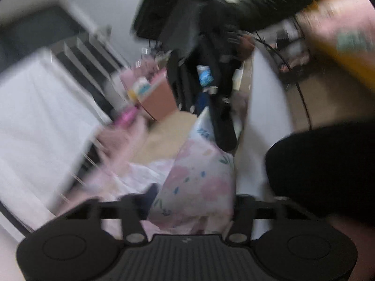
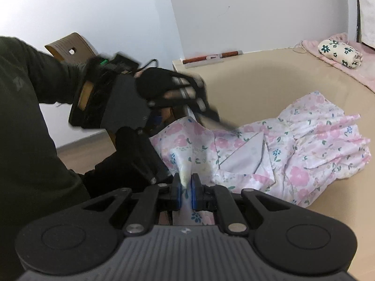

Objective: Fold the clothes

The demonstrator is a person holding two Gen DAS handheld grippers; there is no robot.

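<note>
A white garment with pink flowers (image 2: 302,149) lies crumpled on the beige table (image 2: 257,89). My right gripper (image 2: 186,187) is shut on a fold of its near edge, the cloth pinched between the blue pads (image 2: 179,192). In the right wrist view my left gripper (image 2: 211,114) reaches down onto the garment's raised far corner. The left wrist view is blurred by motion. There my left gripper (image 1: 189,206) has its jaws wide apart with the floral cloth (image 1: 201,182) lying between them, and the right gripper (image 1: 220,107) hangs ahead, holding the same cloth.
A rolled flowered cloth (image 2: 339,52) lies on a pink cloth (image 2: 358,68) at the table's far right corner. A red and white bar (image 2: 213,57) lies along the far edge. A wooden chair back (image 2: 70,46) stands behind my left arm. Clutter and a pink box (image 1: 159,98) sit on the floor.
</note>
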